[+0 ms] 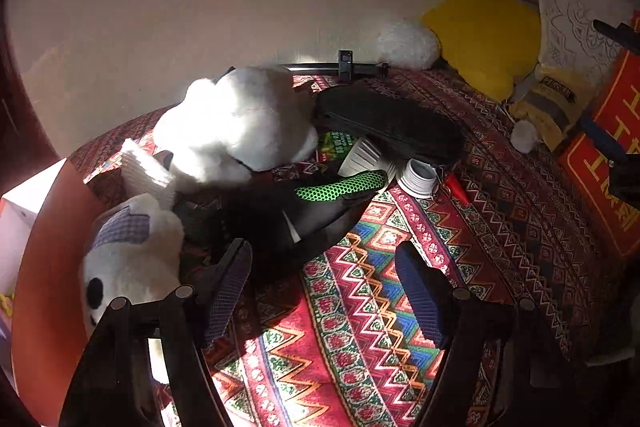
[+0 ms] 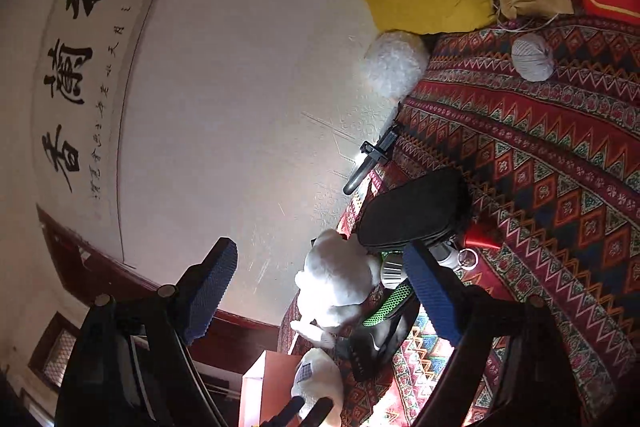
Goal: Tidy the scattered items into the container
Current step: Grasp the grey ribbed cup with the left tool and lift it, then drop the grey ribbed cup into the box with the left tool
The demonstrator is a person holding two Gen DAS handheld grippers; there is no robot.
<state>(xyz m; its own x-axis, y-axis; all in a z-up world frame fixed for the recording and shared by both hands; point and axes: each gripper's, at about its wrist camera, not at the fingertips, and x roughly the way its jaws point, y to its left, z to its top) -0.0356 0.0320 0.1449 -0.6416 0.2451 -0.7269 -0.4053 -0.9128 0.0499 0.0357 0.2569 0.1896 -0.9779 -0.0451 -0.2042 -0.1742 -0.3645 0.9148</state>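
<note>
Left gripper [image 1: 324,291] hangs wide and empty over the patterned cloth [image 1: 360,307], with the black-and-green shoe [image 1: 320,203] just ahead of its fingertips. That shoe's long axis runs slantwise from lower left to upper right, across the jaws rather than between them, so I judge a wrist roll is needed. Right gripper [image 2: 324,291], also wide and empty, sits farther off; left is nearer. A brown container [image 1: 52,267] holding a white plush [image 1: 132,255] lies at the left
</note>
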